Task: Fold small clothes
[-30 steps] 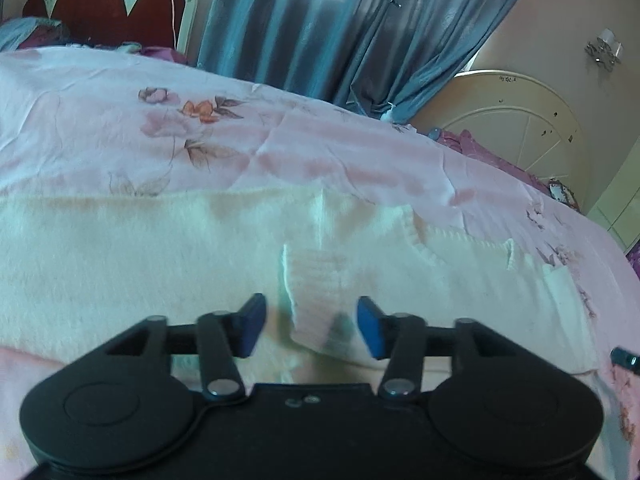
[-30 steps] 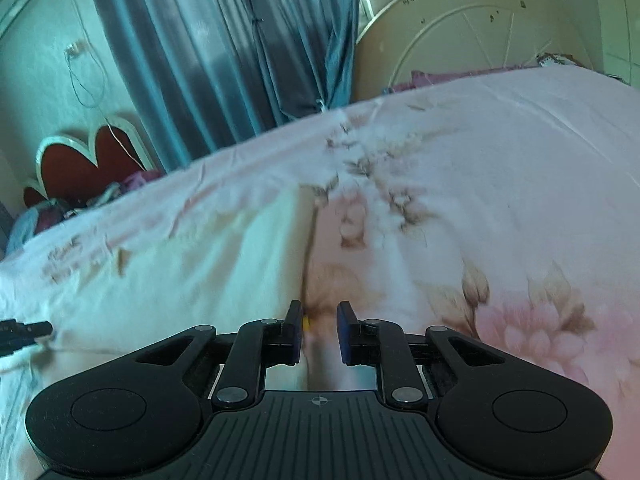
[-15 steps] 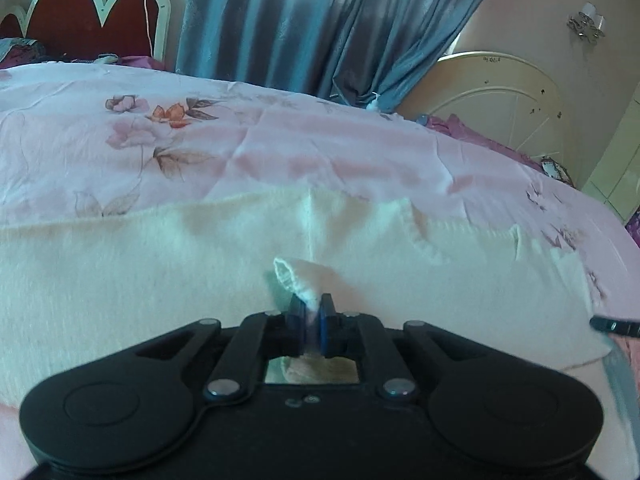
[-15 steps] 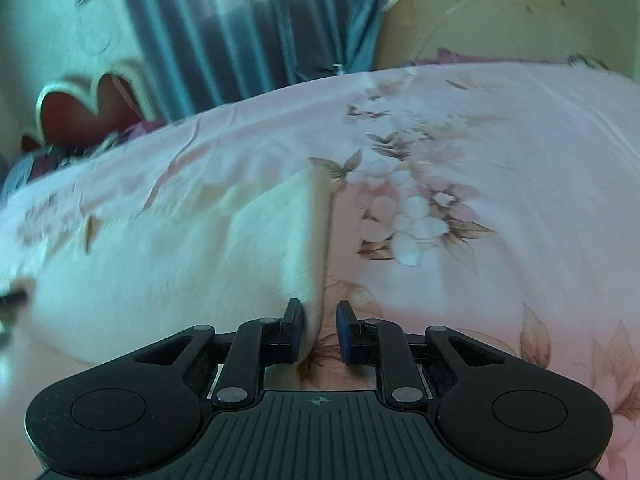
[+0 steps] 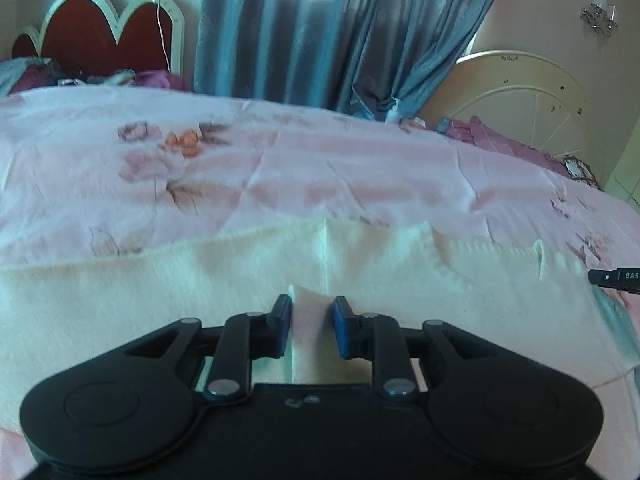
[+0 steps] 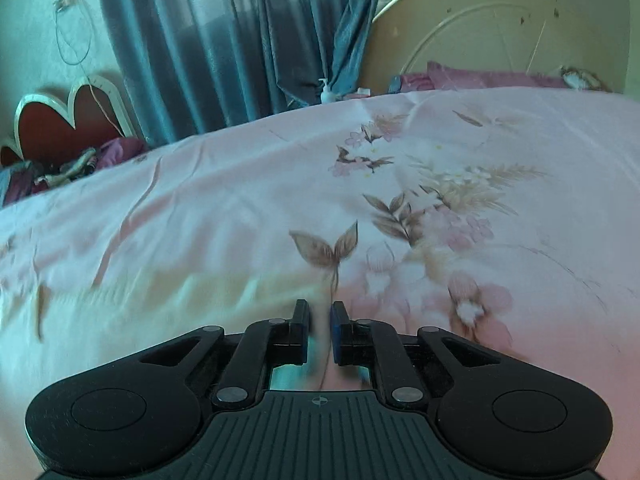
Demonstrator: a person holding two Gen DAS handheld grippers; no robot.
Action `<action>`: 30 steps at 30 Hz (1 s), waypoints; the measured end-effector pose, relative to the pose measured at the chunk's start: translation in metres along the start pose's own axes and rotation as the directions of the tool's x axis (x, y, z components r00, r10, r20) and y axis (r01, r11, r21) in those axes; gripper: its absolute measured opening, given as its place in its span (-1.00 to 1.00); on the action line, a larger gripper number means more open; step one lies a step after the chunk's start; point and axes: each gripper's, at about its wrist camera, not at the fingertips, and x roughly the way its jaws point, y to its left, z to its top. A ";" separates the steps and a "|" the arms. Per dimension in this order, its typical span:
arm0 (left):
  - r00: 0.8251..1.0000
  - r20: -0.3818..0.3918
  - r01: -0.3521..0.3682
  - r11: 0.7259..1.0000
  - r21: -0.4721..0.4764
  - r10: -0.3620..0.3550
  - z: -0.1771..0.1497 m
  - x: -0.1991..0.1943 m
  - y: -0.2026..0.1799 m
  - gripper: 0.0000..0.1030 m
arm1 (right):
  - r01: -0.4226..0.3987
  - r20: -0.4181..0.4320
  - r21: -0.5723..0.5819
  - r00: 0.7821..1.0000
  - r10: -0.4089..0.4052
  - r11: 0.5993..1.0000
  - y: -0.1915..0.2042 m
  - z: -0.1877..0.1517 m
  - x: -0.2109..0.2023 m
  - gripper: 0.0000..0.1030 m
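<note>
where it enters, right tongs (image 5: 618, 279) read "das" (cut off).

Cream garment (image 5: 120, 312) on floral bed (image 5: 320, 168)

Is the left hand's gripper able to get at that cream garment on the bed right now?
Probably yes: the left gripper sits right over the cream garment, a raised fold of it between its opening jaws, with nothing in the way.

Both grippers are matte black: round discs at four and eight o'clock, silver rivets, blue-padded fingers (image 5: 343, 326); the right gripper (image 6: 319, 330) has a ribbed base.
</note>
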 end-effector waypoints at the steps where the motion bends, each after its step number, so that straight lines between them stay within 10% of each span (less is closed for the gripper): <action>1: 1.000 0.017 0.006 1.000 -0.001 -0.006 0.001 -0.005 -0.002 -0.57 | 0.006 -0.005 -0.022 1.000 -0.006 1.000 0.002 0.001 -0.003 -0.80; 14: 0.995 -0.003 0.100 0.985 0.140 -0.100 -0.028 -0.025 -0.043 -0.45 | -0.085 -0.012 -0.130 0.996 0.085 0.988 0.027 -0.064 -0.088 -0.98; 30: 0.999 -0.042 -0.001 0.996 0.088 0.005 -0.058 -0.040 -0.036 -0.41 | -0.003 -0.029 -0.071 1.000 0.001 0.997 0.034 -0.086 -0.101 -0.98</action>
